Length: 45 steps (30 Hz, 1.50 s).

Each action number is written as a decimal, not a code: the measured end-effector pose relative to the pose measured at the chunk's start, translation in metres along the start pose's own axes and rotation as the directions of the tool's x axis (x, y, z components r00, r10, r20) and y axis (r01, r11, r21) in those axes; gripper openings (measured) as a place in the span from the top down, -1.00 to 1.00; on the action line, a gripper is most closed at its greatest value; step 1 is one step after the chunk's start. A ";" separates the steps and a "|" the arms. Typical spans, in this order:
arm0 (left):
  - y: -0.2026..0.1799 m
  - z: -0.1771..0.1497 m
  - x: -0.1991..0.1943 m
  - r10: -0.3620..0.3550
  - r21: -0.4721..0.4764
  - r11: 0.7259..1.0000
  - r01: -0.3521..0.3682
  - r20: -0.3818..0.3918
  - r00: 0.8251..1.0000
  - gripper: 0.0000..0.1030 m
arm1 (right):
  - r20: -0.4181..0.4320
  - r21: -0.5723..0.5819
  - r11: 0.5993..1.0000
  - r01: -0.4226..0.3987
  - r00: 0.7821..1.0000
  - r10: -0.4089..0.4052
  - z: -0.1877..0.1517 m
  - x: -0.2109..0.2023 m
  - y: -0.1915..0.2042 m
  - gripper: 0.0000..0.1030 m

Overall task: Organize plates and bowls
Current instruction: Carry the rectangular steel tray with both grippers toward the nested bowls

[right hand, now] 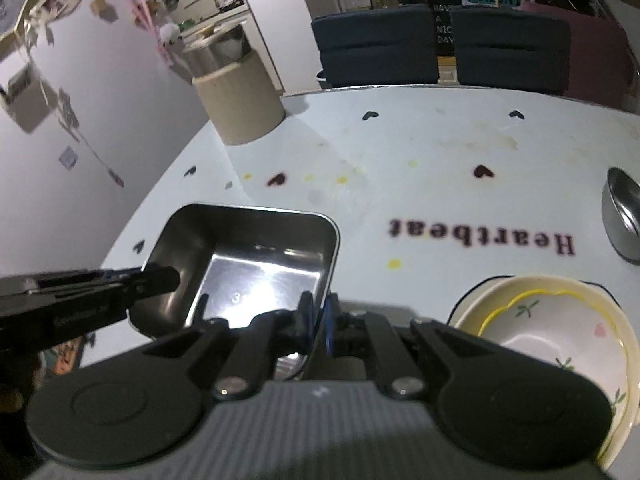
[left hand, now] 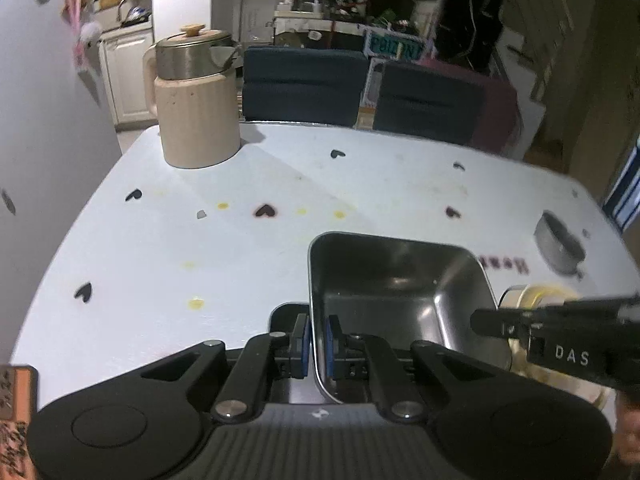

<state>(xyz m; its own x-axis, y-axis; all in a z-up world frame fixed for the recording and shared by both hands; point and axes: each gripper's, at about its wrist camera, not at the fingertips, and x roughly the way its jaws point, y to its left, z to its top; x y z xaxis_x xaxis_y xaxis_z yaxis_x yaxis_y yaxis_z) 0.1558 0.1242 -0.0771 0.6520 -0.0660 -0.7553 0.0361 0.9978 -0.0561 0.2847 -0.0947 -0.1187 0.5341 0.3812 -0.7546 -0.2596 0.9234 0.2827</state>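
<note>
A square steel tray (left hand: 396, 280) is held above the white table by both grippers. My left gripper (left hand: 316, 344) is shut on the tray's left wall. My right gripper (right hand: 318, 320) is shut on the tray's (right hand: 248, 256) right wall, and it shows from the side in the left wrist view (left hand: 496, 322). The left gripper shows at the left of the right wrist view (right hand: 160, 280). A cream bowl with a smaller flowered bowl (right hand: 560, 336) inside sits on the table right of the tray. A round steel bowl (right hand: 622, 216) stands at the far right.
A beige kettle with a steel top (left hand: 196, 100) stands at the table's far left corner. Two dark chairs (left hand: 304, 80) stand behind the far edge. The tablecloth (left hand: 200, 240) has heart prints and yellow stains. A wall runs along the left side.
</note>
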 end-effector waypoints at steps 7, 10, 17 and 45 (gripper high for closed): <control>0.004 -0.012 0.007 0.051 0.070 0.996 -0.049 -0.034 0.998 0.92 | -0.042 -0.058 0.998 0.024 0.999 -0.026 -0.005 0.017 0.016 0.86; 0.006 -0.014 0.010 0.071 0.088 0.994 -0.067 -0.043 0.997 0.92 | -0.057 -0.059 0.998 0.012 0.998 -0.015 0.001 0.030 0.025 0.86; 0.009 -0.018 0.018 0.084 0.115 0.990 -0.077 -0.060 0.995 0.89 | -0.070 -0.103 0.994 0.023 0.997 -0.031 0.001 0.041 0.037 0.85; 0.007 -0.019 0.039 0.111 0.162 0.982 -0.094 -0.101 0.989 0.72 | -0.123 -0.129 0.989 0.075 0.988 -0.091 0.006 0.065 0.046 0.82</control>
<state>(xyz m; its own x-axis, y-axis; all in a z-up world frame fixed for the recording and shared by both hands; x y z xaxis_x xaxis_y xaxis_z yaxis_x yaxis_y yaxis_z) 0.1676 0.1281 -0.1193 0.5719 0.0448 -0.8191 0.0972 0.9878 0.1220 0.3121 -0.0270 -0.1507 0.4523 0.2870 -0.8444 -0.3200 0.9360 0.1467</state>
